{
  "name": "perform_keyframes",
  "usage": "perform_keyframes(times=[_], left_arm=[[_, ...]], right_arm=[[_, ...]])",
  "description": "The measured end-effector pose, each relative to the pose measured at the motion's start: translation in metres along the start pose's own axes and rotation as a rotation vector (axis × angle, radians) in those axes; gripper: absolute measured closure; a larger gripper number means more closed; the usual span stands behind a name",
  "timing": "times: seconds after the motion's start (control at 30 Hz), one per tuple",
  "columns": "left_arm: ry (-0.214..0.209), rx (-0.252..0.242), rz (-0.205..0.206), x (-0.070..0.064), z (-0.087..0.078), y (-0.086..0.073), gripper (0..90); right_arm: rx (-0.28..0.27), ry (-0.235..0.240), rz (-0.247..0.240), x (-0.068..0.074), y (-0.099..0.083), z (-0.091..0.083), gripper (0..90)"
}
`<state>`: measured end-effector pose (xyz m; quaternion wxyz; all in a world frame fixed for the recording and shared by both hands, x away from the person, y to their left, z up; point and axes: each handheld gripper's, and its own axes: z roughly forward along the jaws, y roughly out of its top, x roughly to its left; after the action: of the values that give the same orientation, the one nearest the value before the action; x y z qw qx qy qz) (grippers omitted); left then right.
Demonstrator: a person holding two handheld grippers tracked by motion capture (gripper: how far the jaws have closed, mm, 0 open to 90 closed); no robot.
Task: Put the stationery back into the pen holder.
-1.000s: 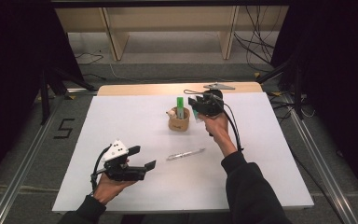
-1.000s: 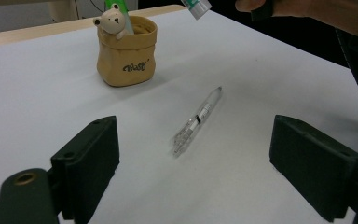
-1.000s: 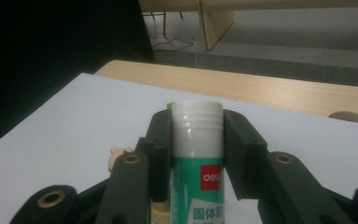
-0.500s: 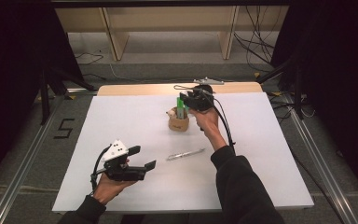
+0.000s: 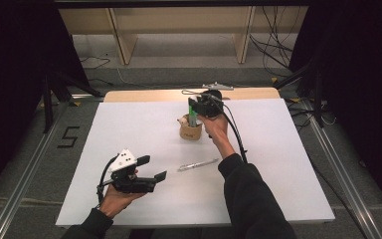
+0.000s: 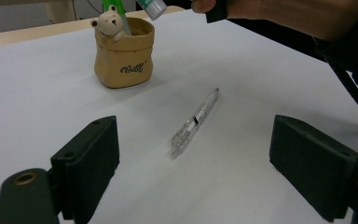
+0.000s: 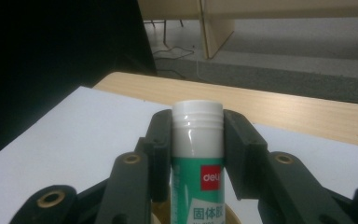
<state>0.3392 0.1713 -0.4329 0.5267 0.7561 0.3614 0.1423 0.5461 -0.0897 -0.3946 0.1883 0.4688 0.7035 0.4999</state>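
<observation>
Left gripper (image 5: 151, 169) hovering low over white worktop (image 5: 129, 129), jaws spread wide, gripping nothing. Clear plastic pen (image 5: 197, 164) lying flat mid-worktop. Tan pouch-shaped holder (image 5: 191, 130) with small bear figure standing beyond. Right gripper (image 5: 199, 107) clamping cylindrical green-and-white glue stick (image 7: 197, 154), smooth ridged white end, directly above holder.

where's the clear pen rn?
The clear pen lies flat on the white table in the high view, near centre, between the bear pot and the open left claw, untouched.

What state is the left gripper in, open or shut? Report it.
Open. The left gripper holds its two black fingers wide apart above the white table, the clear plastic pen lying untouched between them.
</observation>
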Motion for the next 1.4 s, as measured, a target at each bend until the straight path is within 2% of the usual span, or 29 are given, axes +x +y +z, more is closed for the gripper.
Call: perform_keyframes(times=[0.33, 0.5, 0.7, 0.83, 1.2, 1.4], left_arm=[[-0.001, -0.002, 0.001, -0.001, 0.0, 0.0, 15.2], [-0.003, -0.001, 0.001, 0.0, 0.0, 0.0, 15.3], [-0.004, -0.001, 0.001, -0.001, 0.0, 0.0, 15.2], [-0.004, -0.002, 0.001, -0.001, 0.0, 0.0, 15.2], [-0.004, 0.0, 0.001, -0.001, 0.0, 0.0, 15.3], [-0.007, 0.004, 0.004, -0.001, 0.0, 0.0, 15.2]], right_arm=[[-0.001, -0.016, 0.005, 0.001, -0.004, 0.011, 65.4], [0.002, -0.032, -0.009, 0.002, -0.007, 0.014, 65.3], [-0.001, -0.023, -0.008, 0.004, -0.009, 0.016, 65.2], [0.004, -0.029, -0.036, 0.007, -0.01, 0.016, 65.2], [0.007, -0.038, -0.068, 0.007, -0.011, 0.013, 65.1], [0.005, -0.033, -0.06, 0.003, -0.013, 0.008, 65.0]])
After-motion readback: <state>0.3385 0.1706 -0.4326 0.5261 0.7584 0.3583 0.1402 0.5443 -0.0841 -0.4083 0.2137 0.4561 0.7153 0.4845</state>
